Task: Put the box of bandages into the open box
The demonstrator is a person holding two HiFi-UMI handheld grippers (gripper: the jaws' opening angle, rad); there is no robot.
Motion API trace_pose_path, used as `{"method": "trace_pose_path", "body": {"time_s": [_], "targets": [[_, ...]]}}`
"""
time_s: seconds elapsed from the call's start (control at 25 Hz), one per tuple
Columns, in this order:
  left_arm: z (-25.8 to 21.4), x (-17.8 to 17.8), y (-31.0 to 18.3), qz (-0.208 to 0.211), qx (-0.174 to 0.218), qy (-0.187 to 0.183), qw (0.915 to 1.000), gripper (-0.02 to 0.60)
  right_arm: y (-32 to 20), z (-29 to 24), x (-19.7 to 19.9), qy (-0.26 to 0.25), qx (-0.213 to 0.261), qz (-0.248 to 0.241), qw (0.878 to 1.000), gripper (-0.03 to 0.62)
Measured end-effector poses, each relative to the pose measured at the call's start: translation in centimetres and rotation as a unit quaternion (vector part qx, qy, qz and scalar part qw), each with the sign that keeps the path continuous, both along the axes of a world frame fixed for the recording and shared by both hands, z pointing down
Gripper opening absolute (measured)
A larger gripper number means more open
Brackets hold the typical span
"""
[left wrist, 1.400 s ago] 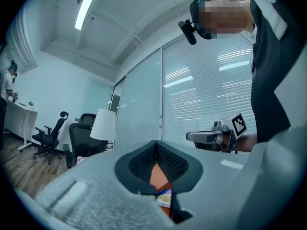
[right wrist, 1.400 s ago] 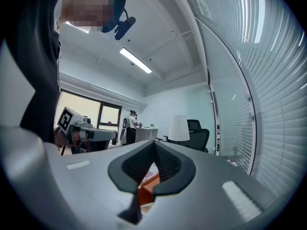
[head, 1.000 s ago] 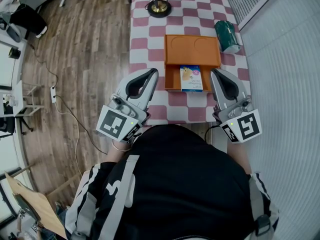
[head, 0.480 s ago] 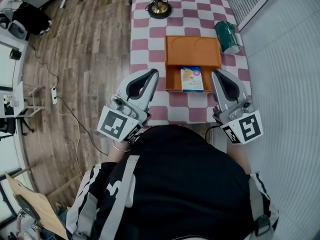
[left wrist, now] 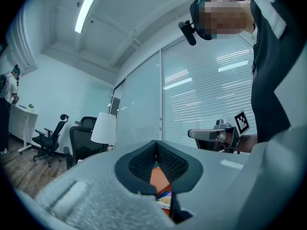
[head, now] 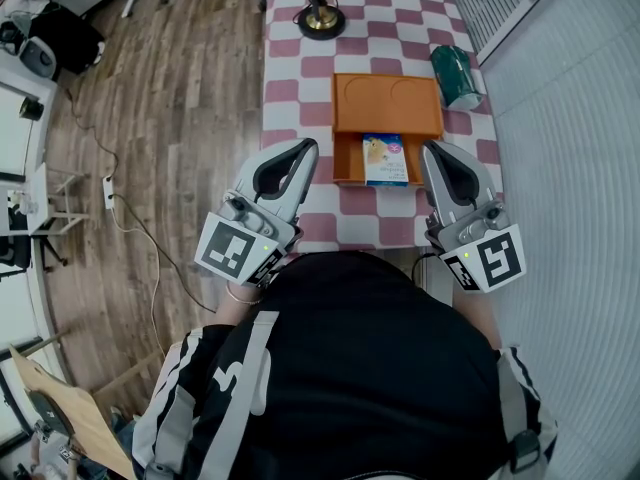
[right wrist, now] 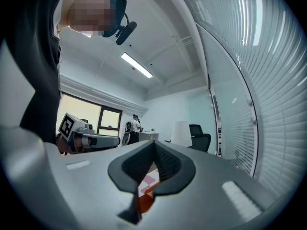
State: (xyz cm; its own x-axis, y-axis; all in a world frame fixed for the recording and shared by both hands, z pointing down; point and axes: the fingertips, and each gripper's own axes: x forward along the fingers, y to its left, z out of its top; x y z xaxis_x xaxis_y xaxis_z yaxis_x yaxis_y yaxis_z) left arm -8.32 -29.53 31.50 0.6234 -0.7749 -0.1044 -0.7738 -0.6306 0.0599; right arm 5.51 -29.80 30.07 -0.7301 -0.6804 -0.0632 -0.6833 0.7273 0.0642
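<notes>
- Already the box of bandages (head: pixel 385 159) lies inside the open box (head: pixel 346 158), an orange case near the tabletop (head: pixel 300 68) edge at centre frame. Its lid is folded back toward the top of the picture.
- The bandage box rests flat in the right part of the tray, with its long axis running up and down the frame, away from the person.
- The left gripper (head: pixel 306 148) hangs at the case's lower left, jaws pressed together at the tips and pinching nothing. Its own view shows only a sliver of orange and the printed carton through the gap behind them.
- The right gripper (head: pixel 430 148) sits at the case's lower right, jaws likewise closed and empty.
- The carton lies ahead of and between both tips, and the right one is nearer.
- By my reading the placing is done; if the lid is to be shut, either tool would have to reach past the carton toward the top of the frame.
- A lamp (head: pixel 322 8) and a green can (head: pixel 457 73) stand well clear.
</notes>
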Motion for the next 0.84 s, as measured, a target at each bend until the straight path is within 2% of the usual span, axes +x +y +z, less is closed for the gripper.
{"method": "trace_pose_path", "body": {"time_s": [0.84], "targets": [[0.14,0.4,-0.14,0.001,0.0,-0.001,1.0,0.003,0.02,-0.25,0.36,-0.001,-0.002,-0.002,1.0,0.0]]}}
